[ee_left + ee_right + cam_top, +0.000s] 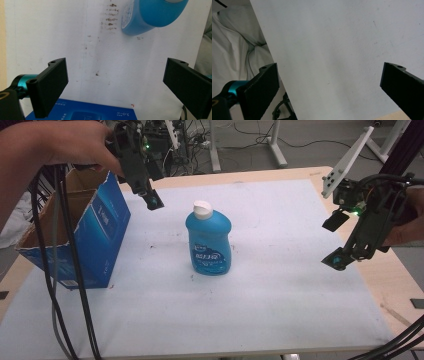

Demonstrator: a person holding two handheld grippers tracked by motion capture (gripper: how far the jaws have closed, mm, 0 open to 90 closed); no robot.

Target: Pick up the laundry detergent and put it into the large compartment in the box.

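Observation:
A blue detergent bottle [209, 240] with a white cap stands upright in the middle of the white mat [260, 310]. My left gripper [150, 196] hangs up at the back left, over the near corner of a blue cardboard box [102, 235]. Its jaws are open with nothing between them. The left gripper view looks down past the open left gripper [116, 85] at the bottle [152, 15] and the box's blue side [82, 113]. At the right edge of the mat my right gripper [334, 240] hovers open and empty. The right gripper [329, 87] looks down on bare mat [342, 45].
The box is open at the top and stands on the mat's left side. Black cables [65, 285] hang from my left hand across the box front. The wooden table edge [395, 270] runs along the right. A white cloth [234, 50] lies beyond the mat.

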